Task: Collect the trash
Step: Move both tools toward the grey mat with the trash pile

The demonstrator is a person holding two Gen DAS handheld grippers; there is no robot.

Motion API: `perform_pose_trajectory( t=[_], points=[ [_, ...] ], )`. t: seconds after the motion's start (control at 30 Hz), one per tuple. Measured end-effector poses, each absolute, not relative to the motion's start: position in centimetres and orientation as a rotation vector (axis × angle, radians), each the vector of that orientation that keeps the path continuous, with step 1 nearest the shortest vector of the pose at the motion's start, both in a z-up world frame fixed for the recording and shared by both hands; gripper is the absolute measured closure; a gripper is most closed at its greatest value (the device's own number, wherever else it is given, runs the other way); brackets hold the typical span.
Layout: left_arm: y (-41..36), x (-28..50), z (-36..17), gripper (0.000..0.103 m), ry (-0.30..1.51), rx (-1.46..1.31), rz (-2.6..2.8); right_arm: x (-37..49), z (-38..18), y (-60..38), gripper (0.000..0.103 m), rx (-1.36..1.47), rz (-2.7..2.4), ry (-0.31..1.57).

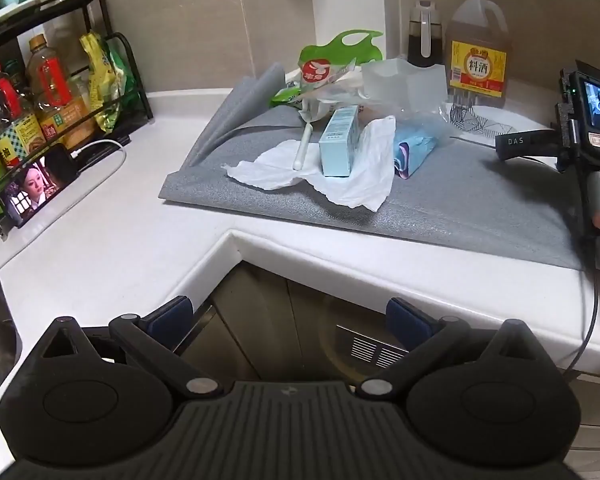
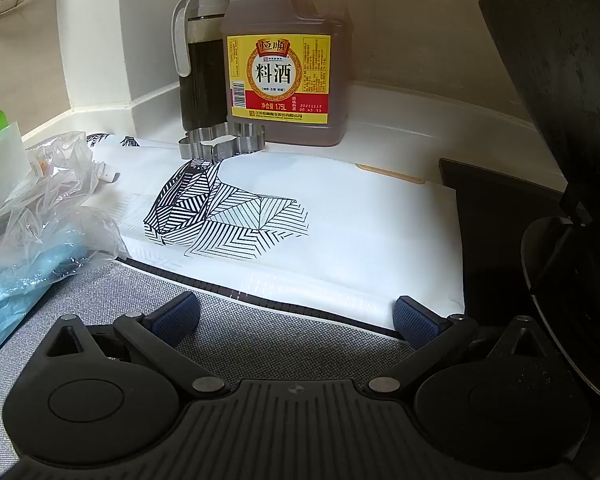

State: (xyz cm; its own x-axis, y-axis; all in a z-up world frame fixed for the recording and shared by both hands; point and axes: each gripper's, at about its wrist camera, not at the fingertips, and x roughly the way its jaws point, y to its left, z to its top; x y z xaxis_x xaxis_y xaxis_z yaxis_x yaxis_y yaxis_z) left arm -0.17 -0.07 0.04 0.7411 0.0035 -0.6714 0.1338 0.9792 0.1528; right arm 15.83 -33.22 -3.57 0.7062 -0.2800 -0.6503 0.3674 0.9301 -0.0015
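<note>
Two grippers, both with jaws spread wide and nothing between them. The left gripper (image 1: 290, 318) hangs out past the counter's inner corner, its blue pads (image 1: 172, 316) over the cabinet fronts below, well short of the trash. The right gripper (image 2: 296, 318) sits low over the grey mat (image 2: 260, 332), its pads (image 2: 416, 320) framing the near edge of a white sheet with a black striped pattern (image 2: 340, 232).

And there's the trash, heaped on the grey mat (image 1: 440, 200) on the white countertop (image 1: 112, 216): a crumpled white paper towel (image 1: 340, 172) spread in front, a pale blue carton (image 1: 338, 142) lying on it, a thin white stick (image 1: 304, 146) just beside the carton. To the right of those, a blue wrapper (image 1: 414, 148) under clear plastic film (image 2: 56, 208). Behind, a green-and-white bag (image 1: 332, 64) and a translucent plastic container (image 1: 404, 80) top the heap.

Out past the mat, a big jug of cooking wine (image 2: 284, 52) stands by the wall, a dark-filled dispenser bottle (image 2: 200, 60) touching its side, a metal cookie cutter (image 2: 220, 142) in front of them. On the far left, a black wire rack (image 1: 52, 80) holds sauce bottles, with a phone (image 1: 36, 188) propped against it, screen lit. A black pan (image 2: 572, 100) looms at the right edge of the right wrist view.
</note>
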Motion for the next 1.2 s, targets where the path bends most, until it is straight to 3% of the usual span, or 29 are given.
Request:
perform_pose_trajectory(
  t=[0.5,0.87,1.2],
  points=[
    [1.1,-2.8,0.9,0.0,0.715,0.161,-0.03,14.5,-2.3,-32.3,0.0,0.15,-0.361,0.723],
    [1.3,-5.6,1.2,0.0,0.694,0.134,-0.054,-4.3,6.3,-23.5,0.0,0.131,-0.138,0.349],
    [1.3,-8.7,1.4,0.0,0.678,0.118,-0.068,-12.6,7.5,-18.7,0.0,0.01,-0.012,0.352]
  ],
)
